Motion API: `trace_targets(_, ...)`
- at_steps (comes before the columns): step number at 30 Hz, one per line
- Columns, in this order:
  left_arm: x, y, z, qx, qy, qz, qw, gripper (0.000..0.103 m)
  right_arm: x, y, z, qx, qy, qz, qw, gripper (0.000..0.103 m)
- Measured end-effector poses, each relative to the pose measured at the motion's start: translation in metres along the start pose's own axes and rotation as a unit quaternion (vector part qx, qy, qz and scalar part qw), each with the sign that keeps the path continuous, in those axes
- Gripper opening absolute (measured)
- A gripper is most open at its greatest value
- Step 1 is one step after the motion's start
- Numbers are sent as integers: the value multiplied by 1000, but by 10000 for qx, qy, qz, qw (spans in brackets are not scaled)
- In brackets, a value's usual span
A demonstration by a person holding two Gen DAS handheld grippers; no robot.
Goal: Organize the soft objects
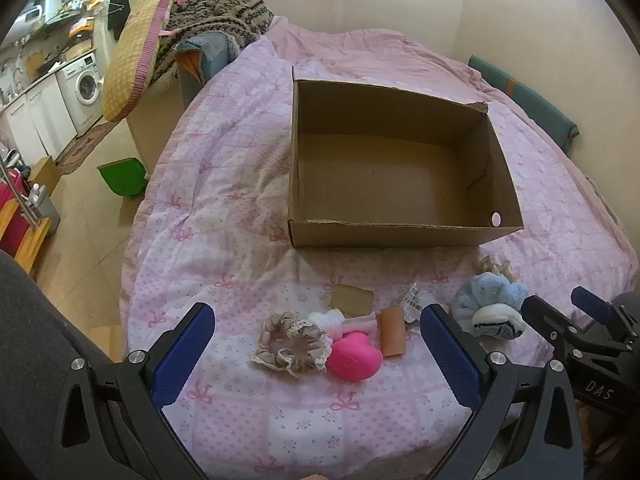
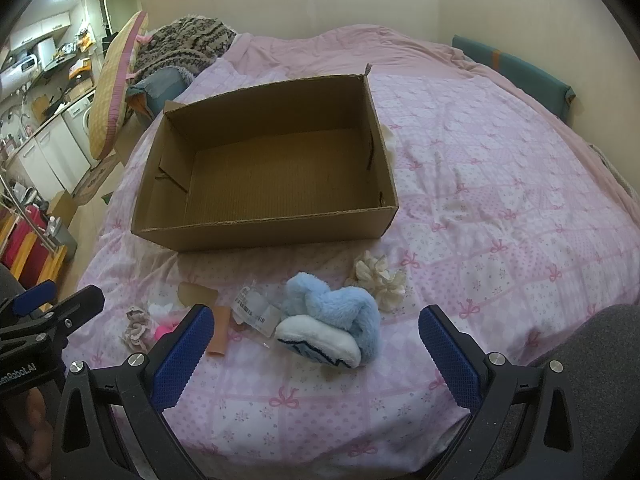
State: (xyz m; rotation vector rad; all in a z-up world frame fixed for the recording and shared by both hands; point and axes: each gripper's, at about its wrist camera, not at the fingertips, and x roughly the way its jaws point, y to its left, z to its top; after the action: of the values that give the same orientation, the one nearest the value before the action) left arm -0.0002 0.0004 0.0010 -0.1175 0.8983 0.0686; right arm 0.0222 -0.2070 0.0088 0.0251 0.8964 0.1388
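The soft things are all lying on the bed (image 1: 224,208), on the pink quilt, just near of the cardboard box (image 1: 400,236). None of them is sitting in the box yet. The box is looking empty inside, so the job seems to be only starting.

On the left of the pile, a beige scrunchie (image 1: 292,346) is lying beside a bright pink squishy toy (image 1: 354,356), and the two are touching. A small brown tube (image 1: 393,332) is lying just right of the pink toy. A little clear packet (image 2: 256,308) is resting near it. On the right, a fluffy blue slipper (image 2: 332,320) is sitting in a heap, with a cream scrunchie (image 2: 380,280) just beyond it.

The left tongs (image 1: 318,354) are hanging wide and loose over the beige scrunchie and the pink toy, gripping nothing. The right tongs (image 2: 316,354) are also gaping wide over the blue slipper, gripping nothing.

Everything is still waiting to go in. I am guessing each soft thing needs picking up and dropping into the box.
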Motion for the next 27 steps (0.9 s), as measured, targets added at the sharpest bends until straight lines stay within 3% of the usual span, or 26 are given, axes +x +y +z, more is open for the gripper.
trace_targets(27,-1,3,3,25,-18,41,10000,103,0,0,-1,-2,-13,-5,10000,103)
